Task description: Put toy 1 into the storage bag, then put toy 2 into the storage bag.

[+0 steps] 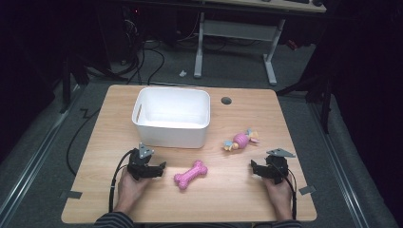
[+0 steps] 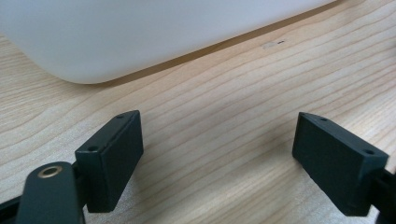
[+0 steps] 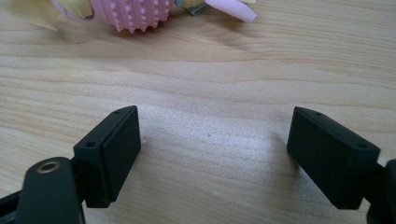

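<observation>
Both grippers rest low over the wooden table point(image 1: 228, 199), each held in one hand near the person's edge. Left gripper point(image 1: 159, 169) has its jaws spread wide with bare wood between them and nothing held; its own view shows the same gap point(image 2: 217, 163), with the curved lower wall of the white bin point(image 2: 140, 37) just ahead. Right gripper point(image 1: 255, 168) is likewise spread wide and holds nothing; its own view shows bare wood between the pads point(image 3: 212, 158). Nearest the left gripper lies the pink bone toy point(image 1: 190, 175), flat on the table just beside that gripper's jaw tips and apart from them. Its long axis runs diagonally: one knobbed end points toward the near-left, the other toward the far-right, in the direction of the second toy. That second item, a pink studded toy with yellow and blue ends point(image 1: 241, 140), lies farther back and right of centre, its long axis also diagonal with the left end nearer the person; in the right gripper view its studded pink body point(image 3: 133, 14) sits at the top edge, ahead of the jaws and well clear of them. Behind the bone toy, the white bin point(image 1: 171, 118) stands upright on the far-left half of the table, apart from both toys. A round cable hole point(image 1: 226, 100) lies beside the bin's far-right corner.
</observation>
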A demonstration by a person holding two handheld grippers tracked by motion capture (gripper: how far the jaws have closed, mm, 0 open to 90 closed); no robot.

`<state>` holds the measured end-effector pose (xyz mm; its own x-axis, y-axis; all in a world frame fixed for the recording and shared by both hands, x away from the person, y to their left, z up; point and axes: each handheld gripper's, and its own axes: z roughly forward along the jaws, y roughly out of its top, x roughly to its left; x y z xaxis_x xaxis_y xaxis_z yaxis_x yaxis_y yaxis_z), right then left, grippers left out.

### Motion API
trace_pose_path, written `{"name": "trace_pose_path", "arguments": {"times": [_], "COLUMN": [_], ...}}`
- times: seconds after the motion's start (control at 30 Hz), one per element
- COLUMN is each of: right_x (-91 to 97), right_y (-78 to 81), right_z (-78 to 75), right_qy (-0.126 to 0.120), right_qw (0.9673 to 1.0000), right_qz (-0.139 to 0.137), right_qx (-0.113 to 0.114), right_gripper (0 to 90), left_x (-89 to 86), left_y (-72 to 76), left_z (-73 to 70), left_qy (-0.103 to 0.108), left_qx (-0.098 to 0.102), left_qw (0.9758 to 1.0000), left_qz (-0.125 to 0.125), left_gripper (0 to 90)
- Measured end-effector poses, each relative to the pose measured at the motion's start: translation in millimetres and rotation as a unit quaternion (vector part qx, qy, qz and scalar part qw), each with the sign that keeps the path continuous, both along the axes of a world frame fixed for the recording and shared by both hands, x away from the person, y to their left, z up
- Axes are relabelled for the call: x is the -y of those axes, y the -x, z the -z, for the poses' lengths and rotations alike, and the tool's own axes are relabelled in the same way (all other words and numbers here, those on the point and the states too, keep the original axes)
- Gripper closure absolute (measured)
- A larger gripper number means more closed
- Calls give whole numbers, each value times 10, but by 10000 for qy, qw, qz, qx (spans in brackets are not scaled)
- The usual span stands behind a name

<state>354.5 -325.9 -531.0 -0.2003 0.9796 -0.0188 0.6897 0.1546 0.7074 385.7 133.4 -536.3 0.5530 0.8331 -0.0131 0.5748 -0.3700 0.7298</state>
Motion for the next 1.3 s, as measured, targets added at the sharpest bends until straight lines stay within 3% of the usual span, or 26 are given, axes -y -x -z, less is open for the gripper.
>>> {"name": "trace_pose_path", "arguments": {"times": [0.37, 0.5, 0.7, 0.8, 0.93, 1.07, 1.17, 1.3], "right_x": [1, 0, 0, 0, 0, 1, 0, -2], "right_y": [0, 0, 1, 1, 2, 2, 3, 4], "right_z": [0, 0, 2, 1, 1, 1, 1, 1], "right_qy": [5, 4, 17, 15, 14, 19, 15, 7], "right_qw": [10000, 10000, 10000, 10000, 10000, 10000, 10000, 10000], "right_qz": [-2, -1, -26, -24, -29, -36, -29, -30], "right_qx": [4, 4, 27, 26, 29, 33, 29, 29], "right_gripper": [177, 177, 183, 184, 187, 188, 189, 193], "left_x": [-3, 18, 25, 36, 47, 57, 69, 102], "left_y": [10, 43, 68, 93, 86, 90, 112, 131], "left_z": [-16, -42, -111, -149, -184, -235, -271, -299], "left_qy": [41, 16, 158, 163, 214, 241, 393, 365], "left_qx": [-36, 36, 132, 88, -184, -195, -197, -214], "left_qw": [10000, 9999, 9996, 9996, 9993, 9990, 9983, 9981], "left_qz": [28, 113, 178, 211, 256, 331, 375, 441], "left_gripper": [194, 197, 208, 218, 228, 240, 255, 260]}}
